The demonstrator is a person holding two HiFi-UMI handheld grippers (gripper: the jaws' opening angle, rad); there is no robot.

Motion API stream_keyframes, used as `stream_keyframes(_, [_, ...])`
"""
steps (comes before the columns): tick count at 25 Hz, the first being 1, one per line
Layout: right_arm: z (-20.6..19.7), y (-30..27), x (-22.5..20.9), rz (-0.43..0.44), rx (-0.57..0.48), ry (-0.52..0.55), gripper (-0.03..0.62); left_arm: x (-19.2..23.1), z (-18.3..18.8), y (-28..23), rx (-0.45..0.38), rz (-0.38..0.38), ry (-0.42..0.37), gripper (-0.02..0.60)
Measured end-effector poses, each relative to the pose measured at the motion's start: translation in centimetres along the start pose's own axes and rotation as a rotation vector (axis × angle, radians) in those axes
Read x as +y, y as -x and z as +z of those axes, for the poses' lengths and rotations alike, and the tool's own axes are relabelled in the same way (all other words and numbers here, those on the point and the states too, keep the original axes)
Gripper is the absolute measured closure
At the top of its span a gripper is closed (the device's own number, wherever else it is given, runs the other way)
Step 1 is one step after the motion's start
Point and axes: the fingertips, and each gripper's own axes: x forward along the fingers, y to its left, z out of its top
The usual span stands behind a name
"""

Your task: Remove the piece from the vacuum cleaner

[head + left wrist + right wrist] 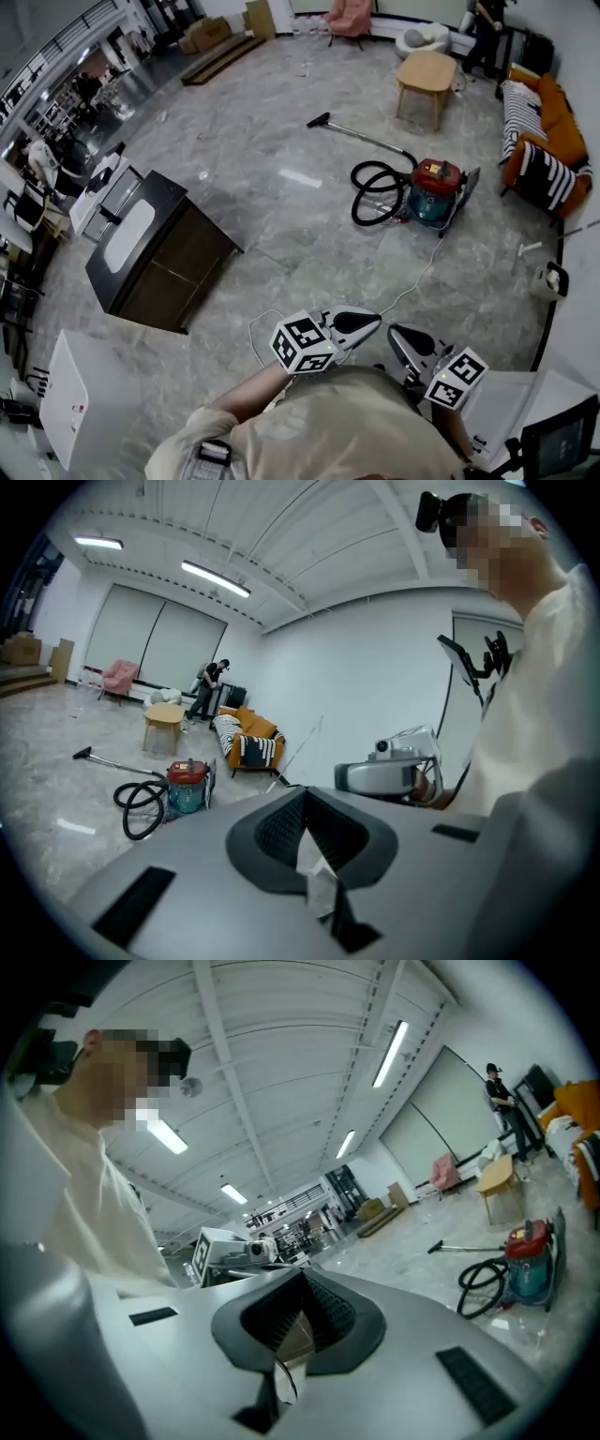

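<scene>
The vacuum cleaner (436, 190) has a red lid and a teal body and stands on the floor far ahead of me. Its black hose (375, 192) lies coiled to its left. A thin wand (361, 136) runs from the hose to a black floor nozzle. Both grippers are held close to my chest, far from the vacuum. My left gripper (375, 323) is shut and empty. My right gripper (394, 335) is shut and empty too. The vacuum cleaner (187, 785) shows small in the left gripper view, and the vacuum cleaner (530, 1265) shows small in the right gripper view.
A dark cabinet (159, 248) stands to my left, with a white box (84, 394) nearer. A wooden side table (427, 75) and an orange striped sofa (544, 141) lie beyond the vacuum. A white cable (412, 281) runs across the floor toward me. A person (483, 33) stands far back.
</scene>
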Motion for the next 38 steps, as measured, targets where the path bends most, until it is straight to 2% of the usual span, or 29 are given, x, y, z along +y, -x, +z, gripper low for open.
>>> stream_keyframes(2, [0.6, 0.6, 0.1, 0.053, 0.012, 0.051, 0.594, 0.5, 0.9, -1.2, -0.005, 0.039, 0.001, 0.578])
stream_keyframes(5, [0.8, 1.9, -0.5, 0.041, 0.025, 0.100, 0.594, 1.3, 2.3, -2.5, -0.013, 0.087, -0.032, 0.578])
stream_keyframes(8, [0.3, 3.1, -1.8, 0.027, 0.024, 0.094, 0.594, 1.9, 2.8, -3.3, -0.020, 0.144, -0.071, 0.578])
stream_keyframes(11, [-0.4, 4.3, -2.7, 0.056, 0.024, 0.076, 0.594, 1.9, 2.5, -3.8, -0.028, 0.192, -0.090, 0.578])
stream_keyframes(14, [-0.6, 3.9, -3.1, 0.112, 0.015, 0.107, 0.594, 2.7, 2.0, -3.3, -0.044, 0.236, -0.088, 0.578])
stream_keyframes(17, [1.1, 2.0, -1.4, 0.143, 0.003, 0.183, 0.594, 3.1, 3.3, -1.4, -0.065, 0.246, -0.075, 0.578])
stream_keyframes(20, [1.8, 2.8, 0.0, 0.100, 0.018, 0.171, 0.594, 1.7, 4.7, -1.5, -0.067, 0.199, -0.046, 0.578])
stream_keyframes(24, [2.2, 4.0, -1.6, 0.037, 0.005, 0.170, 0.594, 1.3, 4.5, -4.7, -0.046, 0.133, -0.074, 0.578])
stream_keyframes(29, [2.7, 3.2, -3.7, -0.050, 0.017, 0.225, 0.594, 1.8, 4.2, -7.0, -0.006, -0.014, -0.095, 0.578])
stream_keyframes(33, [2.9, 0.9, -5.5, -0.114, 0.017, 0.214, 0.594, 3.3, 4.6, -7.6, 0.004, -0.112, -0.115, 0.578])
stream_keyframes(38, [4.3, -4.4, -7.9, -0.183, 0.043, 0.210, 0.594, 7.7, 5.4, -6.4, -0.011, -0.196, -0.073, 0.578])
